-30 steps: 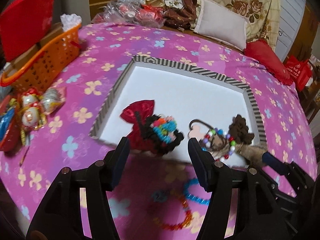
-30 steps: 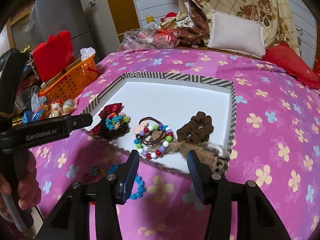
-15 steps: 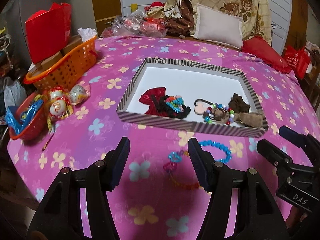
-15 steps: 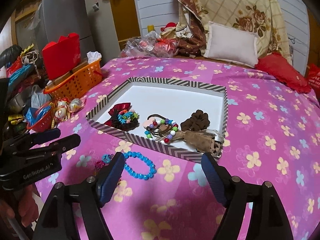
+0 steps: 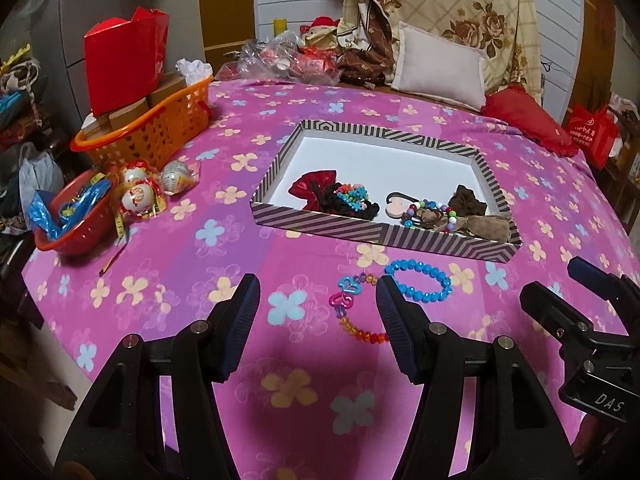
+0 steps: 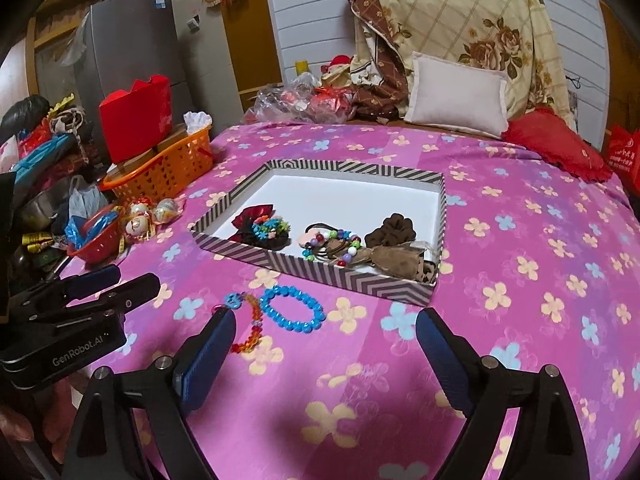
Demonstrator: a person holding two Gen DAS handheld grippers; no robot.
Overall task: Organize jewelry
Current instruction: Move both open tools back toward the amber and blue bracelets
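A striped box (image 5: pixel 360 229) (image 6: pixel 320 268) on the pink flowered cloth holds a red bow with dark scrunchie (image 5: pixel 320 192) (image 6: pixel 256 224), a multicoloured bead bracelet (image 5: pixel 430 212) (image 6: pixel 332 244) and a brown scrunchie (image 5: pixel 466 202) (image 6: pixel 392 230). In front of the box lie a blue bead bracelet (image 5: pixel 418 280) (image 6: pixel 292 308) and a multicoloured bead strand (image 5: pixel 352 308) (image 6: pixel 250 328). My left gripper (image 5: pixel 316 312) (image 6: pixel 116 284) is open and empty, just before the strand. My right gripper (image 6: pixel 324 344) (image 5: pixel 560 288) is open wide and empty, near the blue bracelet.
An orange basket (image 5: pixel 148 128) with a red box (image 5: pixel 124 64) stands at the left. A red bowl (image 5: pixel 68 220) and wrapped eggs (image 5: pixel 140 196) lie near the left edge. Pillows (image 5: pixel 440 68) and bags (image 5: pixel 288 60) are at the back.
Both grippers have pulled back from the box toward the near edge of the cloth. The right gripper has opened wider. The two loose bracelets now show in front of the fingers.
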